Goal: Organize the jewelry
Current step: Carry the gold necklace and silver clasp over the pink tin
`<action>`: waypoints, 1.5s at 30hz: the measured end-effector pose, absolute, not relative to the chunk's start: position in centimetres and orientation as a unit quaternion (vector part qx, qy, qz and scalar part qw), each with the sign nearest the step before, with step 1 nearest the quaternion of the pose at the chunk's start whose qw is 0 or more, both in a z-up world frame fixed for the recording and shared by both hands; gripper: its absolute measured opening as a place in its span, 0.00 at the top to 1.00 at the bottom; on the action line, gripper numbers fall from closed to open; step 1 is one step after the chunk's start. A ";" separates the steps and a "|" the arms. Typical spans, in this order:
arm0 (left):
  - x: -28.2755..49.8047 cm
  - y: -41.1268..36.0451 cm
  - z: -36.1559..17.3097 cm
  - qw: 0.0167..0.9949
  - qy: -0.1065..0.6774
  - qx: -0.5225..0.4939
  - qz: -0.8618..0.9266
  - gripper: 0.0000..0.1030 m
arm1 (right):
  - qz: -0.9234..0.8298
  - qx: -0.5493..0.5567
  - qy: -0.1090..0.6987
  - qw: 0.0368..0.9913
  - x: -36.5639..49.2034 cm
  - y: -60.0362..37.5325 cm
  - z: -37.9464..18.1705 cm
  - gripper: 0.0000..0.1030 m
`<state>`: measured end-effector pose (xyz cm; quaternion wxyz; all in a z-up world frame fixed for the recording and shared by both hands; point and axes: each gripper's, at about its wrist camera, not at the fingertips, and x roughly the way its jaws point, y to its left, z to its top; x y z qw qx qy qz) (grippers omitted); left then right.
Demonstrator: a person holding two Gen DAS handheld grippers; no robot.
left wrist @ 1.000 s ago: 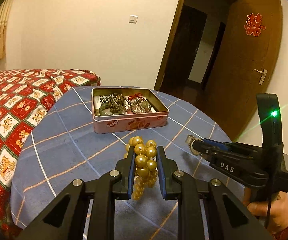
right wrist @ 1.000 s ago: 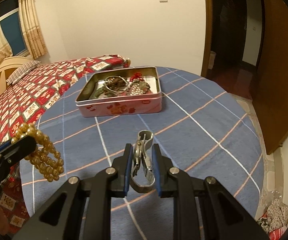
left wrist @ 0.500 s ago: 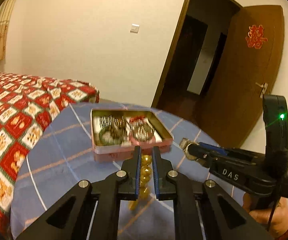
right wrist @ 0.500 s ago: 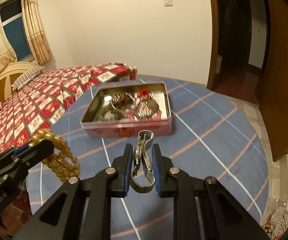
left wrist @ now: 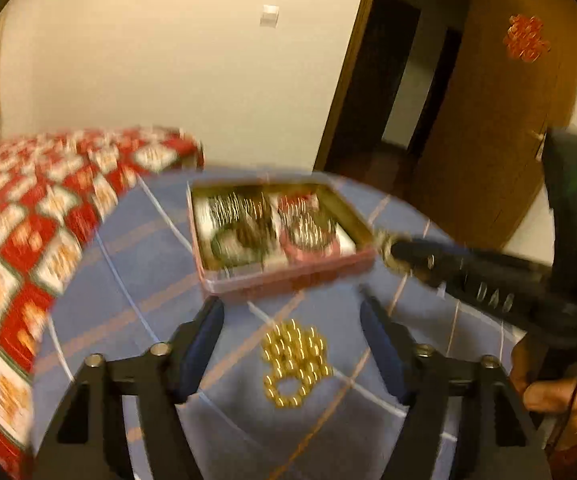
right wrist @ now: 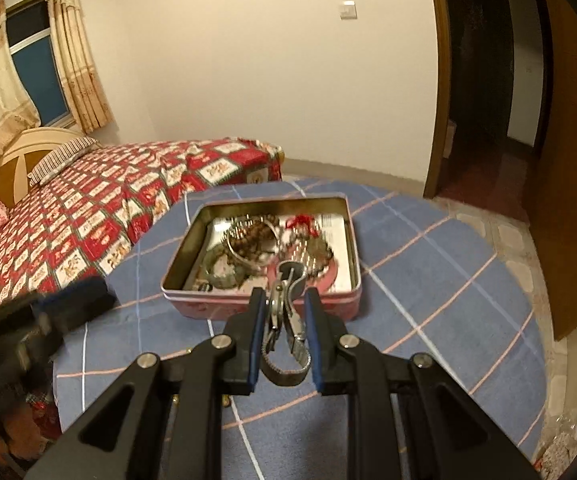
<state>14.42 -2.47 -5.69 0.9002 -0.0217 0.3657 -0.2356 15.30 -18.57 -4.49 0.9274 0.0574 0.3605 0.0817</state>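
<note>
1. Centrally, the landmark: a pink tin (right wrist: 262, 304) sits open on the blue checked tablecloth (right wrist: 440, 280), holding mixed jewelry (right wrist: 264, 248) — bead strings, a metal bangle, a red tassel.
2. My left gripper (left wrist: 291, 320) is released; its jaws have just been opening and stand wide apart, just short of the tin's near wall.
3. A gold bead bracelet (left wrist: 294, 364) appears between those spread jaws, on the near side of the tin and outside it, touching neither pad; whether it lies on the cloth I cannot tell, as the left view is blurred.
4. My right gripper (right wrist: 284, 300) is clenched on a metal watch band (right wrist: 284, 320), its pads pressing both sides; the band's clasp end reaches over the tin's near wall, the looped end hangs behind the pads.
5. Left of the tin, a bed with a red patterned quilt (right wrist: 100, 208); right of it, an open wooden door (left wrist: 488, 120).
</note>
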 end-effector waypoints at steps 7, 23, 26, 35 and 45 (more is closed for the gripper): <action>16.0 -5.4 -11.1 0.881 0.430 0.000 -0.198 0.38 | 0.080 0.060 0.374 0.922 15.1 -18.6 -5.2 0.78; 14.5 -4.5 -8.4 0.896 0.383 -0.030 -0.223 0.81 | 0.080 0.050 0.364 0.927 14.6 -17.9 -4.3 0.78; 14.2 -4.2 -6.7 0.904 0.361 -0.033 -0.228 0.81 | 0.080 0.050 0.358 0.929 14.4 -17.9 -3.9 0.78; 14.4 -3.4 -2.5 0.920 0.305 -0.047 -0.240 0.81 | 0.081 0.050 0.344 0.934 14.5 -18.0 -2.9 0.78; 15.3 -3.1 -0.6 0.929 0.277 -0.060 -0.239 0.81 | 0.080 0.054 0.336 0.937 15.5 -18.3 -2.4 0.78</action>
